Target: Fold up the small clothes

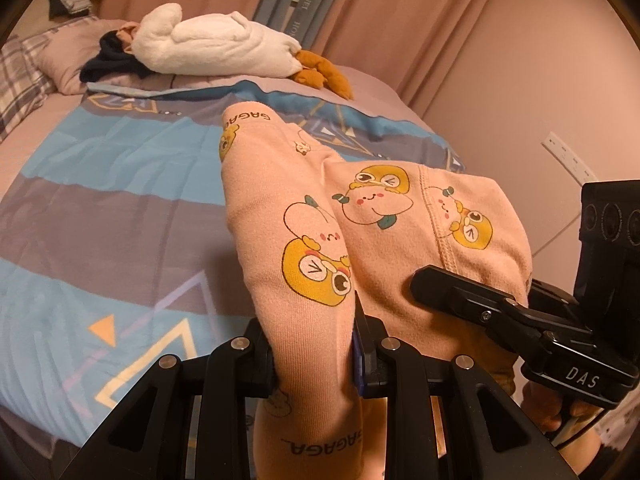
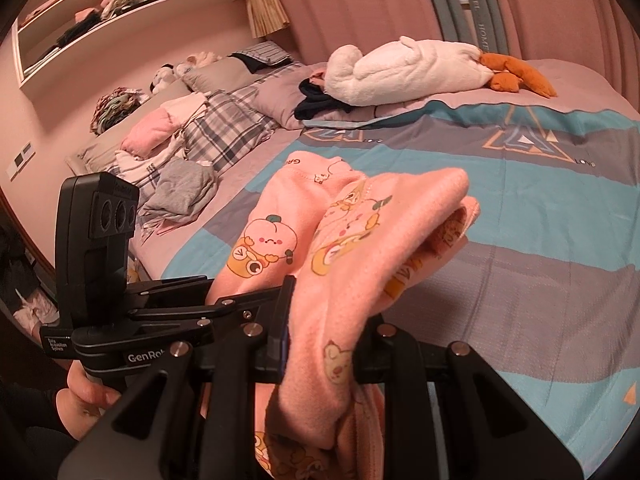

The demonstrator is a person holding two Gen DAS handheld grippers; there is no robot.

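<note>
Left gripper [image 1: 316,360] pinches a bunched fold of the pink cartoon-print garment [image 1: 320,216]. Right gripper [image 2: 320,356] likewise clamps the same garment [image 2: 344,240] just beside it. Cloth held up off the bed, sagging between both. Striped blue-grey bedspread [image 1: 120,184] underneath. White plush goose [image 2: 404,68] at the far side near the pillows [image 2: 224,120].

Tongs' tips [image 1: 316,360] under pink garment [image 1: 304,216]
</note>
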